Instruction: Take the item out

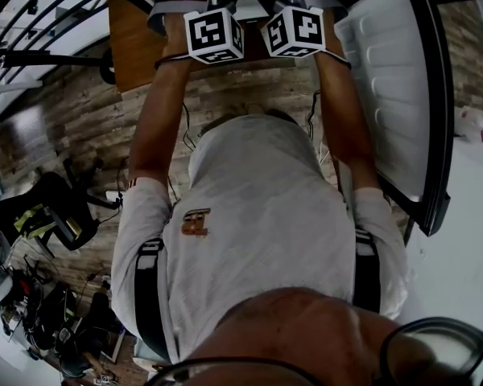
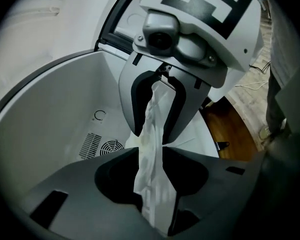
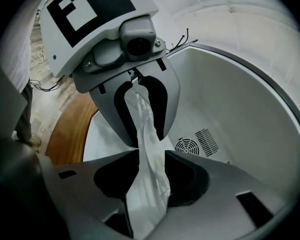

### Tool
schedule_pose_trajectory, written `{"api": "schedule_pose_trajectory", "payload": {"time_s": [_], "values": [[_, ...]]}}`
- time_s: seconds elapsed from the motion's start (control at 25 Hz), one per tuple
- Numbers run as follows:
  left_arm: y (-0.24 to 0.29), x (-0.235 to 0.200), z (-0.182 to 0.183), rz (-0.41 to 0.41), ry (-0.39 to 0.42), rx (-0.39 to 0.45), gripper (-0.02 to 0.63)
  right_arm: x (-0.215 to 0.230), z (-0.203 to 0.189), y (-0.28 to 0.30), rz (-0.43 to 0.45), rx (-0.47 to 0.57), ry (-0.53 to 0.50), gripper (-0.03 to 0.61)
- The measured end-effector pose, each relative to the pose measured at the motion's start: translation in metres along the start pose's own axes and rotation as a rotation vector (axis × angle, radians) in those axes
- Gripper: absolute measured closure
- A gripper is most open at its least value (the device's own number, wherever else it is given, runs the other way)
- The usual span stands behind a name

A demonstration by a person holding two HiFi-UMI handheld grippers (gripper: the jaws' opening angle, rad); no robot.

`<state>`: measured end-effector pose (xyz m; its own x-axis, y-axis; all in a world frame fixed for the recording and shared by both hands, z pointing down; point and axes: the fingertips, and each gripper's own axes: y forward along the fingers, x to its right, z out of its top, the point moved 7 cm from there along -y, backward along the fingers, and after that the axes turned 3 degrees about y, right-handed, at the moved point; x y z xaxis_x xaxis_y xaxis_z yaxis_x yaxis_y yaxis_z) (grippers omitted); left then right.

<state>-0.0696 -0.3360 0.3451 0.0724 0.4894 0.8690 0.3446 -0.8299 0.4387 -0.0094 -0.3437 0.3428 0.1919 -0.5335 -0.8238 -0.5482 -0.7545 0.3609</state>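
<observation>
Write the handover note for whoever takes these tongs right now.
Left tongs: open, with the white cloth between them, not pinched.
Right tongs: open, with the cloth's other end between them.
Cloth: it runs from one pair to the other at the mouth of the white compartment, whose door is open.
Done: both tongs are at the cloth.
Left: probably close both on it and draw it clear. I cannot tell whether it is fully out.

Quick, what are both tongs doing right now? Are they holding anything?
Left tongs: open; the white cloth runs between them, not pinched.
Right tongs: open; the same cloth runs between them, not pinched.
</observation>
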Motion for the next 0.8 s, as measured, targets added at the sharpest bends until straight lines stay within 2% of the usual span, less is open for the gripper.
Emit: {"api": "schedule_pose_trajectory", "payload": {"time_s": [0.56,0.72,0.8], "values": [[0.017,-0.001,-0.004,-0.041,0.004,-0.018,0.46,-0.001,-0.003,0.015,0.077,-0.029,-0.061,0.421],[0.015,0.0,-0.004,-0.04,-0.003,-0.011,0.528,0.0,-0.001,0.015,0.089,-0.024,-0.066,0.479],[0.014,-0.001,-0.004,-0.033,-0.004,-0.009,0.54,0.002,0.001,0.013,0.095,-0.022,-0.063,0.494]]}}
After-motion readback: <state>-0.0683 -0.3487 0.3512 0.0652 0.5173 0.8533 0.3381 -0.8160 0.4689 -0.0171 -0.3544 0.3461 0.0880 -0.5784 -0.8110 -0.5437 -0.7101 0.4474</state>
